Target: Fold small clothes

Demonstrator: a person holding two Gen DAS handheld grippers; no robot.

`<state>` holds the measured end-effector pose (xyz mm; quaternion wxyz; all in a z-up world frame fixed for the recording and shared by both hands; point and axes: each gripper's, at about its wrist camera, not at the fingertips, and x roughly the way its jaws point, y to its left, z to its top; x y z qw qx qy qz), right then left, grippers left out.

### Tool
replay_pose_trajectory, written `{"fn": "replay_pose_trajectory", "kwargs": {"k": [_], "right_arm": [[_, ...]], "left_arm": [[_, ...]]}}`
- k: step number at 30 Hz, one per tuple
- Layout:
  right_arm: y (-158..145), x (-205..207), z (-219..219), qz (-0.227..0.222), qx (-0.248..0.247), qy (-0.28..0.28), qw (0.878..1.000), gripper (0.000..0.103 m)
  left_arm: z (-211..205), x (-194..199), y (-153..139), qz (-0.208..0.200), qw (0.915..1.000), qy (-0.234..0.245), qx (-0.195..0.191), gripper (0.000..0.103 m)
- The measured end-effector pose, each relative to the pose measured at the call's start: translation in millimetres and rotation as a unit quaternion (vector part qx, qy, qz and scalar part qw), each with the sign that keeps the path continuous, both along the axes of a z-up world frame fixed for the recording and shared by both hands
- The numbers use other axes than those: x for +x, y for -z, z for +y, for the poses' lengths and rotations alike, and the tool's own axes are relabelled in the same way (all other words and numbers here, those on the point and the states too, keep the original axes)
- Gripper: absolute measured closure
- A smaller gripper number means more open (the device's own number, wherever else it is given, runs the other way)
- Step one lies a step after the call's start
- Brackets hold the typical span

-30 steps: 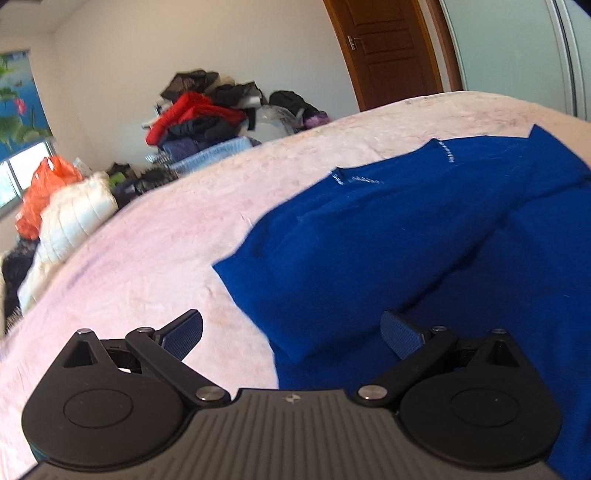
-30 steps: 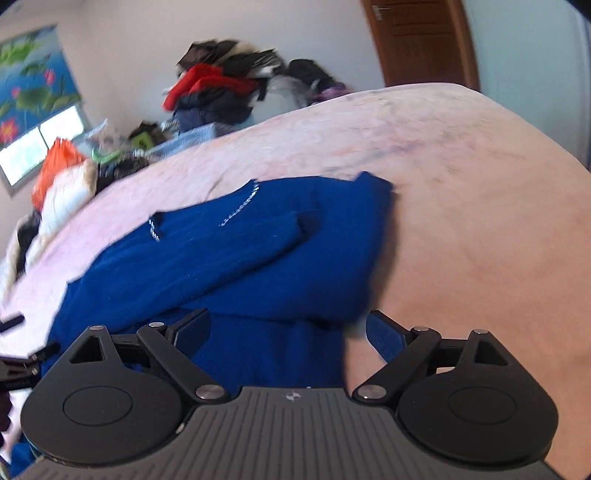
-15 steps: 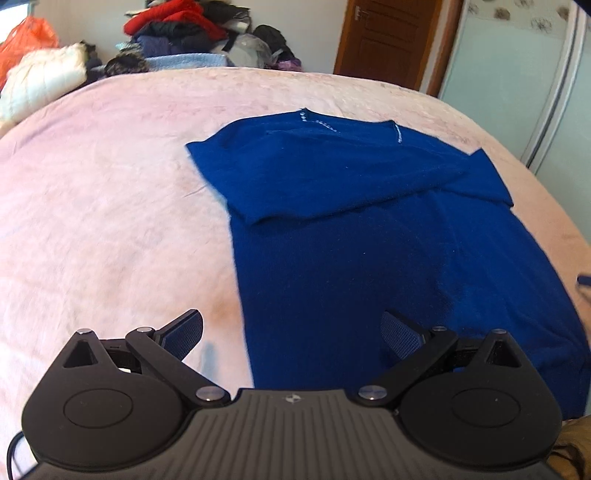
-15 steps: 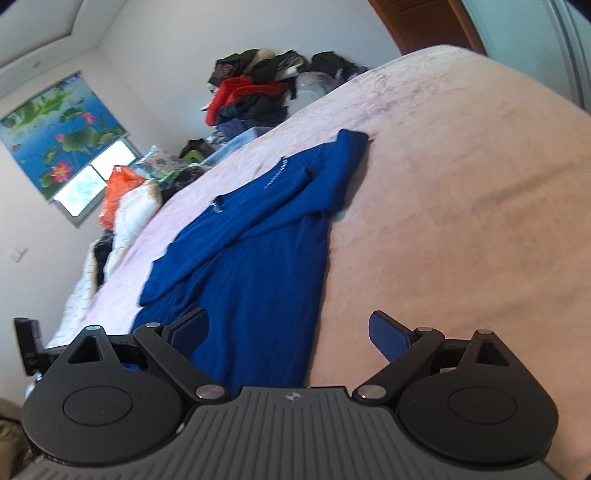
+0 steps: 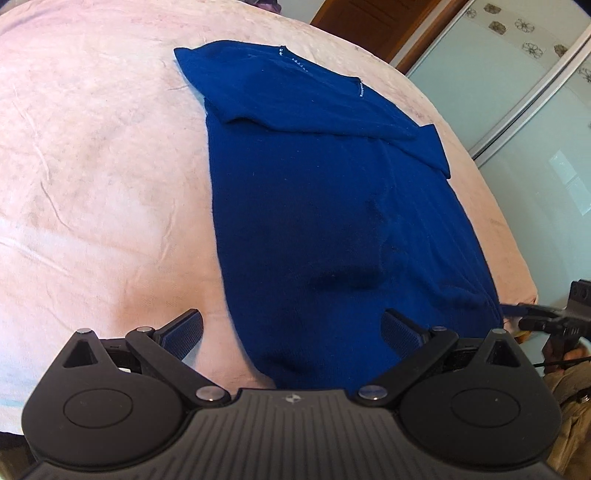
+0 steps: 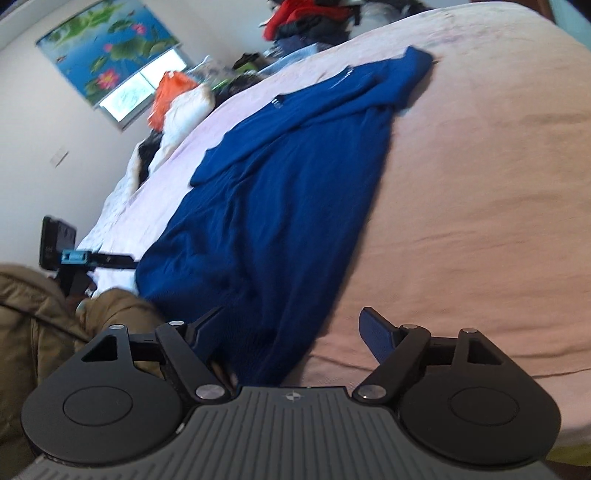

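1. Left wrist view: left gripper (image 5: 291, 330) has its fingers spread wide, nothing pinched; the near left corner of the blue shirt (image 5: 332, 206) lies between them, pads clear of the cloth.
2. Right wrist view: right gripper (image 6: 293, 332) has its jaws apart but has just been closing; the shirt's (image 6: 280, 192) near right corner sits between the fingers, close by the left finger, no visible pinch.
3. Blue shirt lies flat on the pink bedspread (image 5: 96, 177), hem at the near edge, collar at the far end.
4. Both sleeves are folded in across the shirt's upper part, forming a band below the collar.
5. Right gripper (image 5: 535, 317) shows in the left wrist view just off the shirt's right hem corner.
6. A tan sleeve (image 6: 55, 317) sits left of the shirt's hem in the right wrist view.
7. Beyond the shirt's collar: clothes pile (image 6: 306, 18), orange bag (image 6: 170, 92), lotus picture (image 6: 110, 55) on the wall.
8. Right of the shirt: frosted sliding doors (image 5: 517, 92).
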<state>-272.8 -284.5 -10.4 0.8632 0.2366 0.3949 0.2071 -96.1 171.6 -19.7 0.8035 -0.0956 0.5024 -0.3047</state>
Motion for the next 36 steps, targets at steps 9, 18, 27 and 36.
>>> {"fn": "replay_pose_trajectory", "kwargs": {"k": [9, 18, 27, 36], "right_arm": [[3.8, 23.0, 35.7, -0.008, 0.05, -0.063, 0.997, 0.026], [5.1, 38.3, 45.3, 0.009, 0.049, -0.06, 0.997, 0.066], [-13.2, 33.1, 43.6, -0.021, 0.049, -0.028, 0.998, 0.086], [-27.3, 48.0, 14.2, -0.066, 0.073, 0.037, 0.994, 0.087]], "left_arm": [[-23.4, -2.4, 7.0, 0.034, 0.9966, 0.05, -0.055, 0.001], [-38.9, -1.4, 13.3, 0.075, 0.9927, 0.062, -0.07, 0.066], [-45.5, -4.2, -13.3, 0.018, 0.997, 0.062, -0.042, 0.094], [-43.7, 8.4, -51.7, -0.065, 0.9934, 0.028, -0.09, 0.095]]}}
